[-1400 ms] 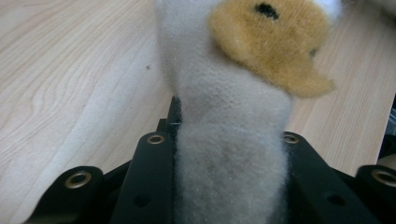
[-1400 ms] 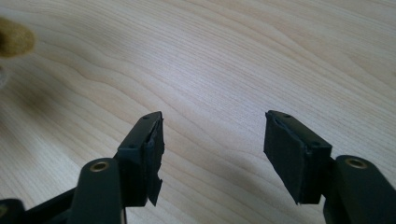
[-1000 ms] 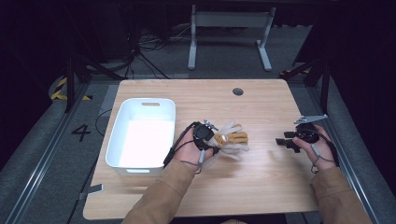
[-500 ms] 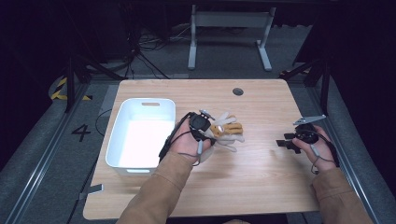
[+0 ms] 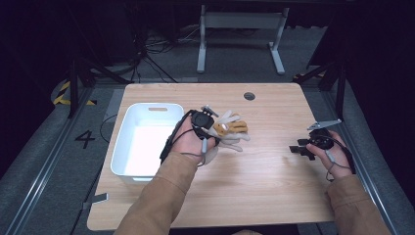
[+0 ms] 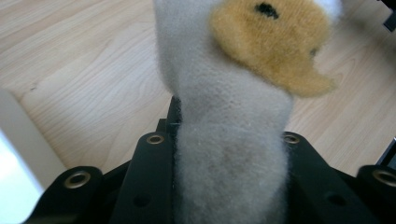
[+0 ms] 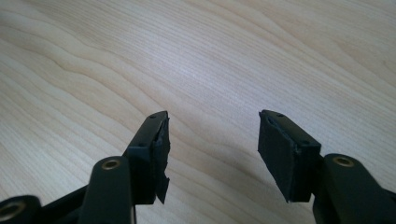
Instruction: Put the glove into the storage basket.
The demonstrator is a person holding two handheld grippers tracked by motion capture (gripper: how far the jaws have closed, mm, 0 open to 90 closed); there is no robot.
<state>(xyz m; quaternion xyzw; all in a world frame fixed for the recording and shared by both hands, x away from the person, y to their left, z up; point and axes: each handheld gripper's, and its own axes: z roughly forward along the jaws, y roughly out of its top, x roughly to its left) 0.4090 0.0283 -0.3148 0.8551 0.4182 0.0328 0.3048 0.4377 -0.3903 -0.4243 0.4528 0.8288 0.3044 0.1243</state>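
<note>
Laboratory recording bay: a wooden counter (image 5: 264, 161) on grey carpeted floor (image 5: 39, 161), dark surroundings, loose cables (image 5: 151, 58), hazard-striped tape (image 5: 63, 95) and floor numeral "4" (image 5: 85, 139).

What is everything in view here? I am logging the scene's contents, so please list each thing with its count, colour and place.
Table: one, light wood, fills the middle of the high view.
Bin: one, white, on the table's left part, nothing seen inside.
Plush toy: one, grey-white with tan patches, near the table's middle, clamped in the left gripper.
Cable hole: one, dark, at the table's far edge.
Floor mark "4": one, dark, on the grey floor left of the table.
Left gripper: one, black, right of the bin, shut on the plush toy.
Right gripper: one, black, at the table's right edge, jaws apart, holding nothing.
Sleeves: two, tan, entering from the bottom.
</note>
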